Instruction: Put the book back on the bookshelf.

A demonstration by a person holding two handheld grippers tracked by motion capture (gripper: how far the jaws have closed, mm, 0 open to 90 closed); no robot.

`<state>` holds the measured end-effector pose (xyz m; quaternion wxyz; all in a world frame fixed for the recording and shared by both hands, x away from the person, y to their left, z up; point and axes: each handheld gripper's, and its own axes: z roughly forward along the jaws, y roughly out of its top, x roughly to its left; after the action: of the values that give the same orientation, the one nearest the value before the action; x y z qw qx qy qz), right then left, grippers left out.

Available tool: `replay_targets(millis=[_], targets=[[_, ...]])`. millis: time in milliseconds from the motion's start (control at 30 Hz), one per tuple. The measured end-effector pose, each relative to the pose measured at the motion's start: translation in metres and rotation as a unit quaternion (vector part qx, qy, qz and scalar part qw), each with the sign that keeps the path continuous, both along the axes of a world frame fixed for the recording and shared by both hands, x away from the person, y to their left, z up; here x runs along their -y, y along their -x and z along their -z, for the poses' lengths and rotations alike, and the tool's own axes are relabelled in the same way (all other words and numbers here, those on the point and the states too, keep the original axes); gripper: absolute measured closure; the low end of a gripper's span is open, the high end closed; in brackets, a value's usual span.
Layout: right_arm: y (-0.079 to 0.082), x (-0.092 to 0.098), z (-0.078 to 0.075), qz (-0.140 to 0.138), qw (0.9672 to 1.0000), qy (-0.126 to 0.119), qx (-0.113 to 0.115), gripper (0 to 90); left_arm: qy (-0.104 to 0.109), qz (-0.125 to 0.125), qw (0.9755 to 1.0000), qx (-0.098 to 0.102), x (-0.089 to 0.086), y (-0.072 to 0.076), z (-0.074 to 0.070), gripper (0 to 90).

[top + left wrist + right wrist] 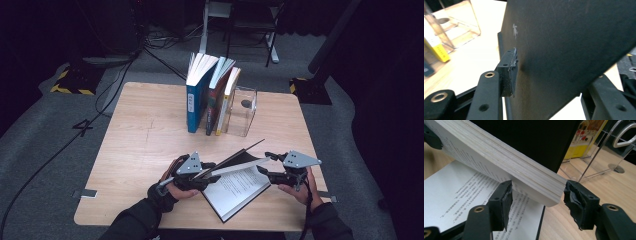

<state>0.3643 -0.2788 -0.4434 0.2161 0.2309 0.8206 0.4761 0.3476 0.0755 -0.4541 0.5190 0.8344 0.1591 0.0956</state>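
The left hand-held gripper stands about half open, its jaws on either side of the raised black cover of the open book, one pad flat against it and the other clear; the right hand-held gripper gapes around the lifted block of pages, pads not pressing. The book lies between the two on the wooden surface. Beyond them stand three upright books beside a clear acrylic holder, with grey floor farther off.

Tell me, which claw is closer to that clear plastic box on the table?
Right. The right claw sits in front of the clear box, at the open book's page edge; the left claw is farther off to the side, at the cover.
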Motion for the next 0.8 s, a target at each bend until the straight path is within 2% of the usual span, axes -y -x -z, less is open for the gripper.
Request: replay_targets(millis=[67, 133, 233, 367, 433, 633, 800], targets=[[-0.001, -0.003, -0.002, 0.005, 1.0000, -0.003, 0.002, 40.7, 0.004, -0.002, 1.0000, 0.000, -0.002, -0.001, 0.000, 52.8], [-0.002, -0.006, -0.004, 0.013, 0.9999, -0.006, 0.005, 40.7, 0.011, -0.002, 0.9999, -0.008, -0.003, -0.002, 0.001, 52.1], [-0.005, -0.010, -0.007, 0.021, 0.9997, -0.003, 0.014, 39.3, 0.011, -0.004, 0.9999, -0.005, -0.005, -0.003, 0.001, 51.8], [-0.010, -0.014, -0.010, 0.024, 0.9996, -0.007, 0.014, 39.2, 0.009, -0.007, 0.9999, -0.005, -0.006, -0.003, 0.001, 49.8], [-0.011, -0.017, -0.013, 0.029, 0.9994, -0.015, 0.007, 38.9, 0.002, -0.008, 1.0000, -0.003, -0.006, -0.003, 0.001, 47.5], [-0.015, -0.026, -0.019, 0.041, 0.9990, -0.013, 0.012, 36.5, -0.008, -0.009, 0.9999, 0.004, -0.003, 0.001, 0.002, 45.3], [-0.019, -0.031, -0.021, 0.042, 0.9989, -0.017, 0.009, 35.2, -0.019, -0.007, 0.9997, 0.012, 0.003, 0.005, 0.003, 39.2]])
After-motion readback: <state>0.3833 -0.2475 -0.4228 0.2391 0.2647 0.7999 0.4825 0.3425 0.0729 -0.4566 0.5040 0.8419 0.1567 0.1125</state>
